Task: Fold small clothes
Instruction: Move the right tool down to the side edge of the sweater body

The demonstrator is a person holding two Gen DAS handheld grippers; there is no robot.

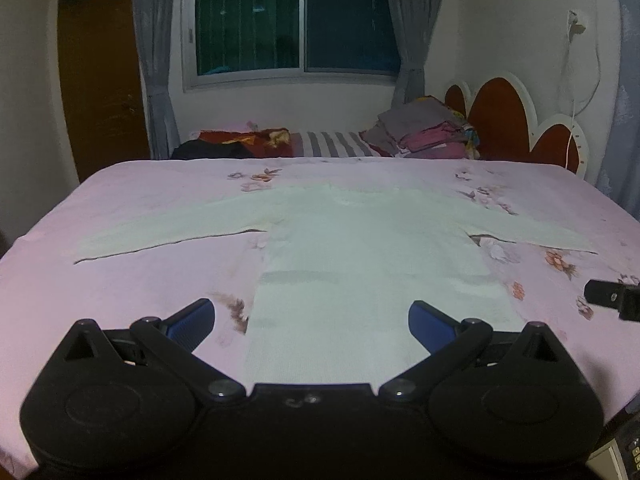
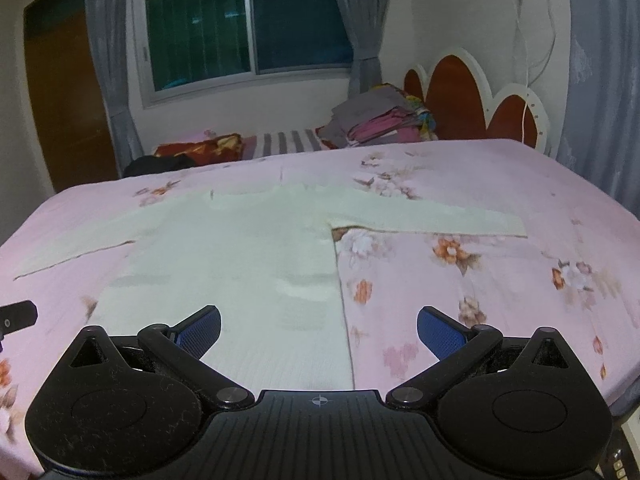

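Left wrist view: your left gripper (image 1: 311, 322) has its jaws spread wide with nothing between them, its blue pads (image 1: 192, 324) hanging just above the near hem of the sweater (image 1: 360, 248). The left pad is over bare bedsheet (image 1: 140, 200), the right pad over the knit.

Your right gripper (image 2: 319, 330) is the same — jaws wide apart, holding nothing. Its left pad sits over the sweater's body, its right pad over the floral sheet, so the garment's right side edge runs up between them. From the left view you can see only a black corner of that tool at the far right; from the right view a black corner of the left one shows at the far left.

The sweater is pale, almost white, lying flat on the pink sheet with both sleeves stretched out sideways and the neck pointing away from you.

Beyond the bed's far edge — a stack of folded clothes (image 1: 428, 130) beside the red headboard (image 1: 500, 120), a striped pillow (image 1: 336, 144), a red bundle (image 1: 244, 138), then the window (image 1: 292, 20) with grey curtains (image 1: 154, 60).
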